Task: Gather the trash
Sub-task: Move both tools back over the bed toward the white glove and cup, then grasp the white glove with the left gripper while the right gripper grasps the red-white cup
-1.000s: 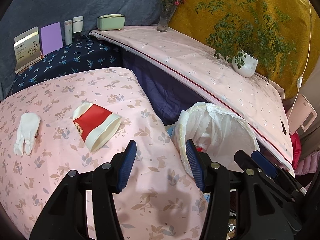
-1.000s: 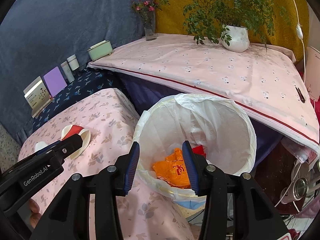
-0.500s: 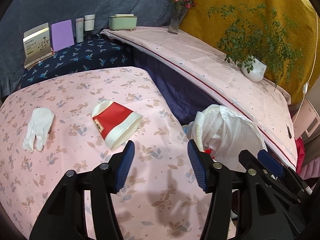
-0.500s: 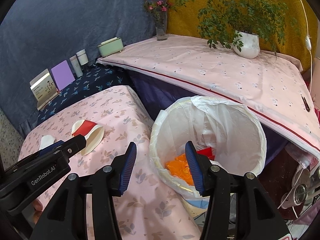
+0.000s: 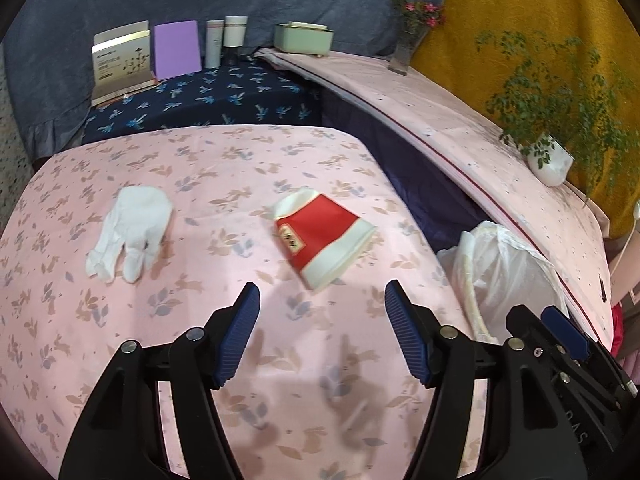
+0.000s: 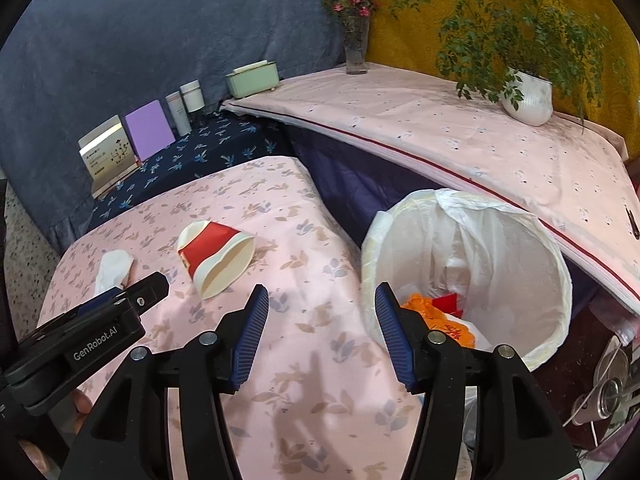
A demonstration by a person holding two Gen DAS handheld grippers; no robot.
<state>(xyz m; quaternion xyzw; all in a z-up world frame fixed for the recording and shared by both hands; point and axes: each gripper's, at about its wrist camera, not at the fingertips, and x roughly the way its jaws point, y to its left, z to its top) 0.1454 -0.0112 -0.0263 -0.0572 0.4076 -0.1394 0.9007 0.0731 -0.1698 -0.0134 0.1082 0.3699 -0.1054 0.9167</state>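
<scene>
A red and white paper cup (image 5: 322, 234) lies on its side on the pink floral table (image 5: 200, 184), just beyond my open, empty left gripper (image 5: 322, 312). A white glove (image 5: 130, 226) lies to its left. The cup (image 6: 216, 254) and glove (image 6: 114, 268) also show in the right wrist view. My right gripper (image 6: 318, 308) is open and empty, over the table's right edge beside the white-lined trash bin (image 6: 552, 280). Orange and red wrappers (image 6: 436, 312) lie inside the bin. The bin (image 5: 496, 268) stands right of the table.
A dark blue floral surface (image 5: 200, 100) at the back holds boxes (image 5: 120, 60), tubes and a green case (image 5: 303, 38). A long pink-covered shelf (image 6: 460, 128) carries a flower vase (image 6: 356, 48) and a potted plant (image 6: 526, 96). Cables and clutter lie at the bottom right.
Both grippers have drawn back and swung left, so the cup and glove sit nearer the centre of the left view. The right gripper has moved from over the bin to the table edge.
</scene>
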